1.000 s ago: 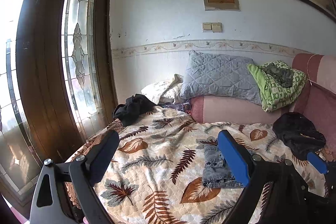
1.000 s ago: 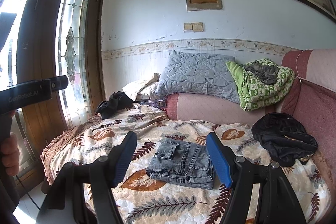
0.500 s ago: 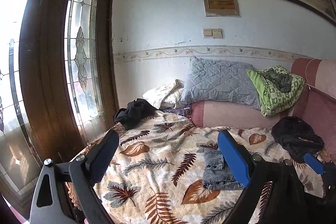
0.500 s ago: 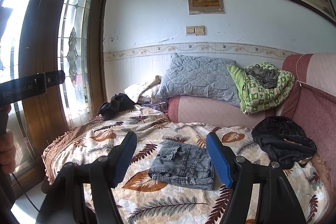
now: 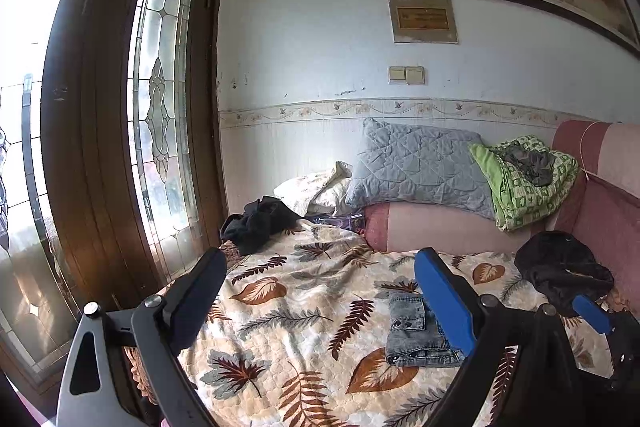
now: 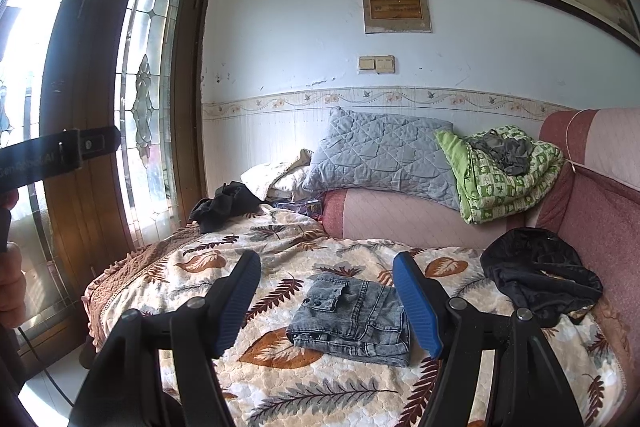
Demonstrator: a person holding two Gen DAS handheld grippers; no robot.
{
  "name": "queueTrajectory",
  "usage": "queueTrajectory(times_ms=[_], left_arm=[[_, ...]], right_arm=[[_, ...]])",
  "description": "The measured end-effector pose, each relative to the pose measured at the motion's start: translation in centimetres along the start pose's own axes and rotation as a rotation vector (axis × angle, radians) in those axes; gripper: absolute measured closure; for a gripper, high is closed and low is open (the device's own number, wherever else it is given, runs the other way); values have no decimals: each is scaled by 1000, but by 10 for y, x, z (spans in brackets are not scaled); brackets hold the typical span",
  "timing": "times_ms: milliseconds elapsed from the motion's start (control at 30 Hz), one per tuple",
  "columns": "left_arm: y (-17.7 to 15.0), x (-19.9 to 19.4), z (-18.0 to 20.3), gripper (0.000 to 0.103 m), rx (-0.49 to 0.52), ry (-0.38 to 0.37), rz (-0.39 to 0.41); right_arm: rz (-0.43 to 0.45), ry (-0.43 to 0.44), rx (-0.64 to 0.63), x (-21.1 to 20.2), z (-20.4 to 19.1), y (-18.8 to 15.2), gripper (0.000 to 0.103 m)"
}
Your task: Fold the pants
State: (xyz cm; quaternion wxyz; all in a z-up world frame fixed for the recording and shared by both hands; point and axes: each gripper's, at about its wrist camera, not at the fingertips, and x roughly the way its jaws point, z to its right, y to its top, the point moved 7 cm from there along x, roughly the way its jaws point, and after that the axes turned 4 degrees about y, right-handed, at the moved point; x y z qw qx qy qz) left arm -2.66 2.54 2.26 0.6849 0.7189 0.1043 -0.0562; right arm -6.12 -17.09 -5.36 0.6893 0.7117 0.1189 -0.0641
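- Here, at the far left of the right wrist view, a person's hand (image 6: pixel 10 287) grips the handle of the left gripper, whose black body crosses in front of the wooden door (image 6: pixel 92 99) with its leaded glass panes.
- In its own camera the left gripper (image 5: pixel 320 303) stands wide open above the bed, nothing between its fingers; the blue pad of its right-hand finger (image 5: pixel 444 303) partly covers the jeans.
- A dark crumpled garment (image 6: pixel 224 205) lies at the far left corner of the bed, near the door, with a pale patterned pillow (image 6: pixel 276 175) just beside it.
- The leaf-print quilt (image 6: pixel 208 263) covers the bed, and its brown textured edge hangs over the left side.
- The folded grey jeans (image 6: pixel 352 315) lie flat near the middle of the quilt, a buttoned pocket flap facing up, well apart from the other clothes.
- The right gripper (image 6: pixel 326 303) hovers over the jeans with its jaws held wide; neither blue pad touches the denim, which shows in the gap between them.
- A grey quilted pillow (image 6: pixel 380 155) leans against the wall on the pink bolster (image 6: pixel 400 215).
- A green patterned blanket (image 6: pixel 504 183), with a small grey cloth on top, sits to the right of the pillow.
- A black garment (image 6: pixel 536 279) lies bunched at the right edge of the bed against the reddish sofa back (image 6: pixel 600 195).
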Motion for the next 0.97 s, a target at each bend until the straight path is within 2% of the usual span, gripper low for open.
queueTrajectory(times_ms=[233, 367, 667, 800, 967], left_arm=[[4, -9, -4, 8, -6, -7, 17], [3, -9, -5, 8, -3, -45, -13], [-1, -17, -22, 8, -40, -59, -24], [-5, -9, -19, 8, -28, -75, -34], [-11, 12, -8, 8, -35, -126, -43]], right_arm=[[19, 5, -22, -6, -7, 7, 31], [22, 15, -29, -8, -11, 8, 31], [9, 82, -74, -5, -43, 9, 31], [5, 99, -96, 2, -54, 3, 31], [-20, 110, -68, 25, -51, -5, 29]])
